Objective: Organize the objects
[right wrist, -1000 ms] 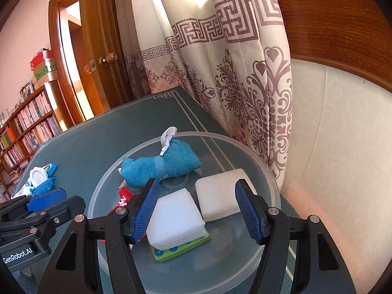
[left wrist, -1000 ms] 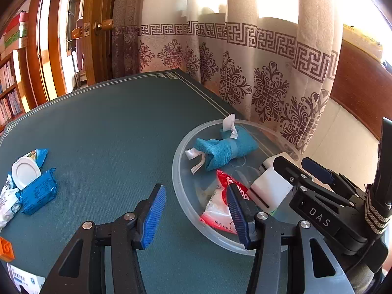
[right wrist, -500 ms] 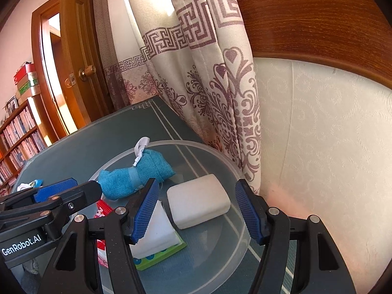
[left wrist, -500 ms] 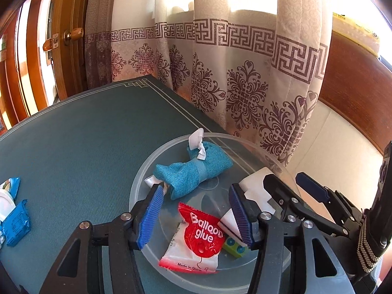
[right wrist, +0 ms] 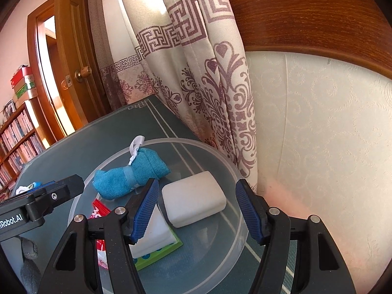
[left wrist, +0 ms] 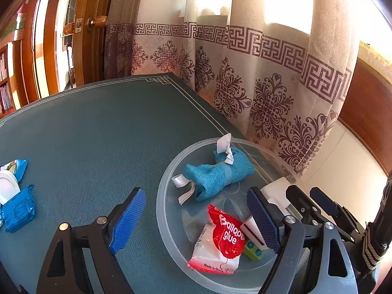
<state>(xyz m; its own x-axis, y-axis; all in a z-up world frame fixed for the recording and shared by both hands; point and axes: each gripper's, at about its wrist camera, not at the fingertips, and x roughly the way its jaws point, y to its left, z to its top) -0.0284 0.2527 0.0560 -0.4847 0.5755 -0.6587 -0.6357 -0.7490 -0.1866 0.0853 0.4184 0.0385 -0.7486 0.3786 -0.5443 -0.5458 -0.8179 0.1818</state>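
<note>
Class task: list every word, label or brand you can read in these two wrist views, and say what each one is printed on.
"Balloon glue": red and white plastic sachet in the clear round plastic bowl.
"Made in China": same sachet's bottom edge, small and partly cut off.
"Robot.AI": black body of the left gripper, first letters cut off by the frame.
Print on the blue foil packet on the green table: too small to read.

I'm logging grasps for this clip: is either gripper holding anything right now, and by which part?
Nothing is held. The left gripper is opening with no object between its pads; the right gripper hangs open above the bowl.
</note>
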